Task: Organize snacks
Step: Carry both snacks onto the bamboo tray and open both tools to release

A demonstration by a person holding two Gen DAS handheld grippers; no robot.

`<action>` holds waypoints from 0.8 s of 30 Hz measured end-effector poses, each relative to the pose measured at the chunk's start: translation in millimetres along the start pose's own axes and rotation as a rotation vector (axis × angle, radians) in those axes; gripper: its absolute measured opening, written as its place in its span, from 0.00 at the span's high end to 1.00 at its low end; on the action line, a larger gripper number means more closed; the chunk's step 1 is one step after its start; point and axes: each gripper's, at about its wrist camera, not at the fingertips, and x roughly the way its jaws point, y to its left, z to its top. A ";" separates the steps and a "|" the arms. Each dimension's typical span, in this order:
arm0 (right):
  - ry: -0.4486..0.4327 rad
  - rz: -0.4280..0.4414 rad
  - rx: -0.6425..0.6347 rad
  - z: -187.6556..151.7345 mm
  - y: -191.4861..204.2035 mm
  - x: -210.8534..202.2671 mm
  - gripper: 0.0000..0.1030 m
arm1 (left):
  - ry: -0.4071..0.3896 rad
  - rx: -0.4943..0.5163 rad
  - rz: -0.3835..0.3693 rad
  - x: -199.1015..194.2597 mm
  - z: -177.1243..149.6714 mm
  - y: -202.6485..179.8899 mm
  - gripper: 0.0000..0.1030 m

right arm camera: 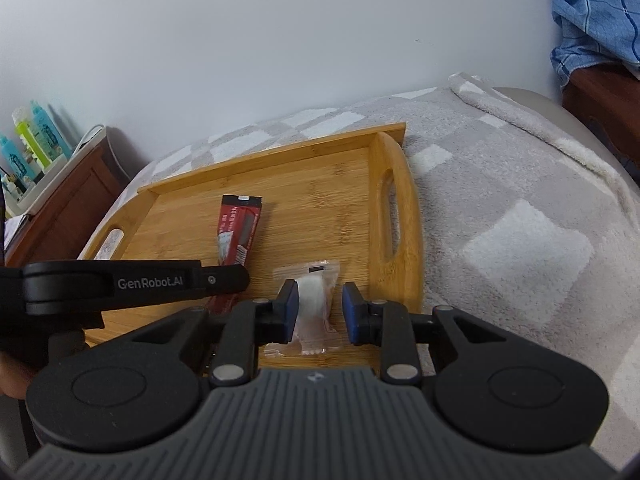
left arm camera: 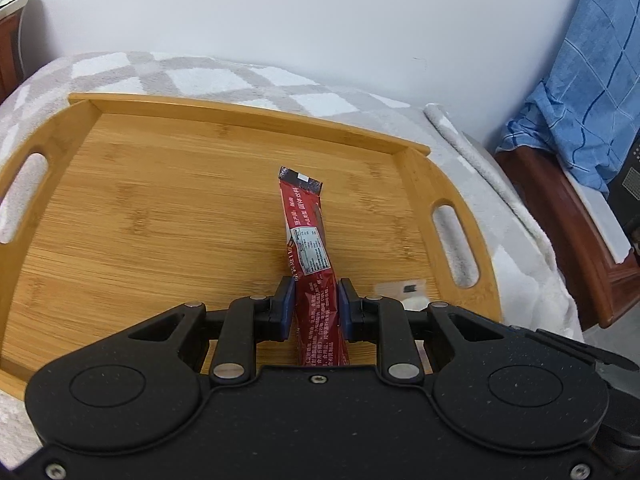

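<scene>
Bamboo tray (left arm camera: 168, 184) with cut-out handles sits on a grey-and-white checked blanket (right arm camera: 500, 216) spread over a bed beside a white wall. The left hand-held gripper (left arm camera: 314, 300) is clamped on a long red snack stick pack (left arm camera: 310, 240), its blue pads pressing both sides of the lower half; the pack's dark far end points out over the tray floor, towards the tray's far rim. In the right wrist view the same pack (right arm camera: 236, 228) shows over the middle of the tray. The right hand-held gripper (right arm camera: 320, 308) is closed as far as it goes on a clear wrapped white candy (right arm camera: 312, 304); its left pad touches the wrapper, while a gap shows at the right pad. The candy is at the tray's near right corner, close to the right handle slot. A wooden cabinet (right arm camera: 68, 200) with bottles (right arm camera: 36, 136) stands at left.
</scene>
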 end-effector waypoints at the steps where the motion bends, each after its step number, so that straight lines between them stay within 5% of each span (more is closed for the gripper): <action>1: -0.001 0.001 0.003 0.1 -0.5 -0.2 0.68 | 0.003 0.002 0.000 0.4 0.0 -1.5 0.79; 7: -0.019 0.015 0.005 -0.1 0.7 -4.5 0.68 | 0.001 0.005 0.013 -2.4 0.3 -4.2 0.78; 14: -0.067 0.025 0.002 -1.4 3.7 -17.7 0.63 | -0.040 0.046 0.052 -25.3 -1.6 -3.7 0.54; 16: -0.086 0.021 -0.008 -3.6 5.1 -23.9 0.47 | -0.054 0.054 0.065 -35.6 -3.6 -2.1 0.49; 24: -0.139 0.020 -0.035 -27.2 14.3 -55.2 0.31 | -0.126 0.108 0.086 -87.5 -27.4 2.2 0.24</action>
